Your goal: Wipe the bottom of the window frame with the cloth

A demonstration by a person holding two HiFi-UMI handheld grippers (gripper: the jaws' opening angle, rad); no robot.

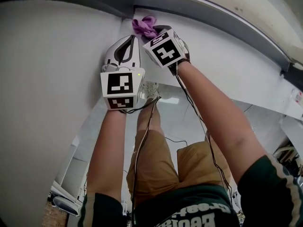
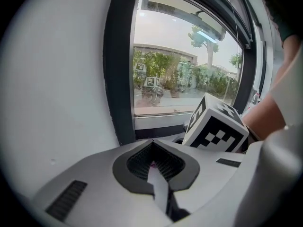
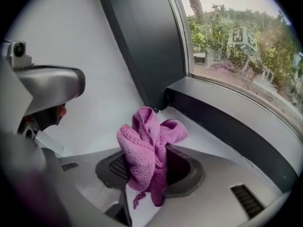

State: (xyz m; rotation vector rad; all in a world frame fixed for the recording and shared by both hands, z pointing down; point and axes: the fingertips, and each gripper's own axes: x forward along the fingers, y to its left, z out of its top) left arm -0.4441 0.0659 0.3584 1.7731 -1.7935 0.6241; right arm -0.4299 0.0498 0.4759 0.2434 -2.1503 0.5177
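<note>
A crumpled purple cloth (image 3: 149, 150) sticks out from between the jaws of my right gripper (image 3: 151, 174), which is shut on it. In the head view the cloth (image 1: 144, 26) sits at the left corner of the dark window frame (image 1: 208, 13), with the right gripper (image 1: 155, 32) just behind it. The frame's bottom rail (image 3: 227, 122) runs to the right beyond the cloth, above a white ledge (image 3: 199, 141). My left gripper (image 1: 127, 41) is close on the left against the white wall, its jaws (image 2: 154, 167) shut with nothing held.
The dark upright of the frame (image 2: 120, 79) stands just ahead of the left gripper, with a white wall (image 2: 57, 79) to its left. The right gripper's marker cube (image 2: 215, 126) crowds the left gripper's right side. Cables (image 1: 142, 141) hang down from both grippers.
</note>
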